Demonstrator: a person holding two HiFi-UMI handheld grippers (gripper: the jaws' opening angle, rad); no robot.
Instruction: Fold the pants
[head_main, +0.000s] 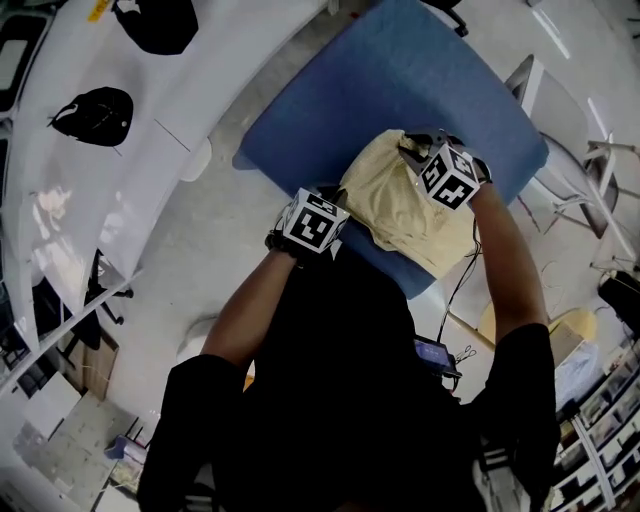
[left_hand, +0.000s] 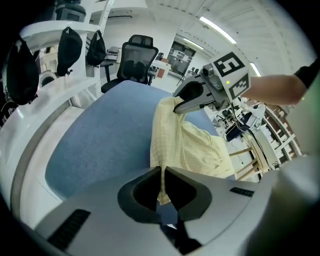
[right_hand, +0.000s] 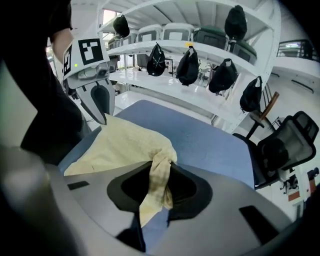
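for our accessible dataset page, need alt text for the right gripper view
The right tongs clamp a bunched edge of the pale yellow pants, which drape onto a blue table. At upper left, the left tongs pinch another edge of the pants; white shelves hung with black bags stand behind.

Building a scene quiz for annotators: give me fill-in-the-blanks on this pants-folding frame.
1. The pale yellow fabric pants rest on a padded table coloured ____.
2. The left claw and the right claw are each shut on the ____.
3. The round bags hanging at the white shelves are ____.
Missing: blue; pants; black.
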